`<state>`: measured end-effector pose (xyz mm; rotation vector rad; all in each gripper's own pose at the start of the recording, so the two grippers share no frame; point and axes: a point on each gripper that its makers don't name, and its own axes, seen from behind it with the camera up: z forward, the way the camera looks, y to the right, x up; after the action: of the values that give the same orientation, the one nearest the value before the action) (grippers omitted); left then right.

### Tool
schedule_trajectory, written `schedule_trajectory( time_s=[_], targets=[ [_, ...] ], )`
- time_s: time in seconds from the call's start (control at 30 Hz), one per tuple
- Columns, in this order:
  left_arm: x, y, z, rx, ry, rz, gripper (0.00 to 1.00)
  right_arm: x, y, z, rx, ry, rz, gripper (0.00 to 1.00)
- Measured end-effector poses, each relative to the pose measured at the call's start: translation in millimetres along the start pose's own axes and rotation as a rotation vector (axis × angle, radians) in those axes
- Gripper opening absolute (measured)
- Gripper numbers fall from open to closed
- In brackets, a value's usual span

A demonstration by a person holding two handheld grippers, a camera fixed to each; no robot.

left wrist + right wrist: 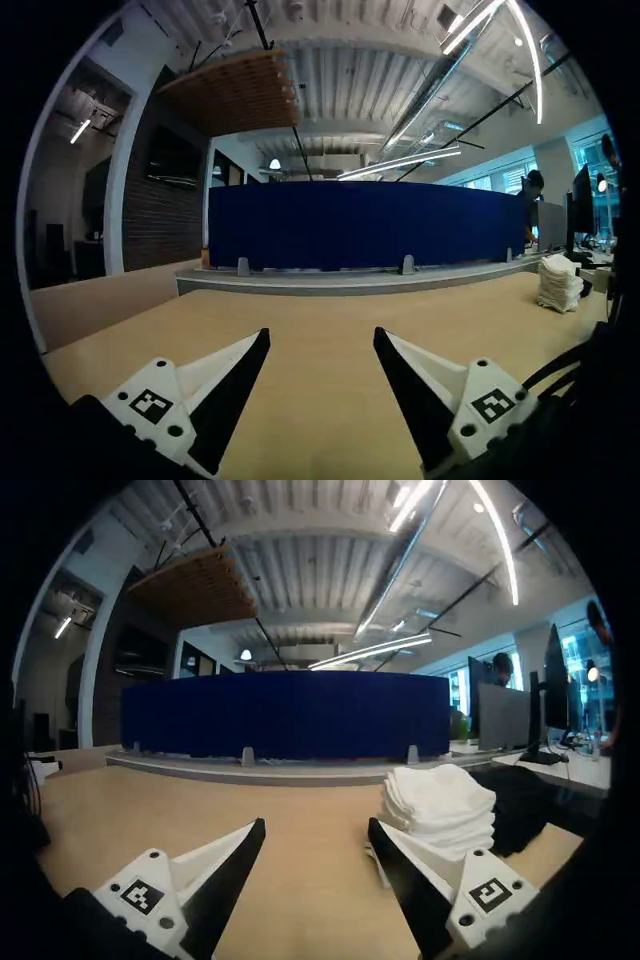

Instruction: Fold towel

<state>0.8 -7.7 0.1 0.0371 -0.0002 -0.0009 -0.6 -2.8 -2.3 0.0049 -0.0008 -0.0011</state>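
**While both tongs gape, the towels sit stacked at the table's right**

Although the task calls for folding, the white towels (438, 808) are already folded and piled in a neat stack, each layer flat and the pile upright. In the right gripper view the stack looks wider than it is tall, with its soft rounded fold edges turned towards the camera. Which way its long axis runs across the table (320, 308) cannot be told. It stands on the pale wooden top, just beyond the right-hand finger of the right gripper (316, 822), beside something dark that lies to its right.

In the left gripper view the same pile (558, 282) shows small at the table's far right edge, well apart from the left gripper (321, 331).

Both grippers have their fingers spread wide over bare wood, with nothing between them. A long blue partition (360, 224) closes off the table's far side.
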Motion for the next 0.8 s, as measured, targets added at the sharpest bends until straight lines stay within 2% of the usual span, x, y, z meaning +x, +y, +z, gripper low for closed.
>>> schedule_trajectory(
  time_s=[0.8],
  targets=[
    [0.8, -1.5, 0.7, 0.000, -0.001, -0.001, 0.96, -1.1, 0.1, 0.2, 0.000, 0.001, 0.001, 1.00]
  ],
)
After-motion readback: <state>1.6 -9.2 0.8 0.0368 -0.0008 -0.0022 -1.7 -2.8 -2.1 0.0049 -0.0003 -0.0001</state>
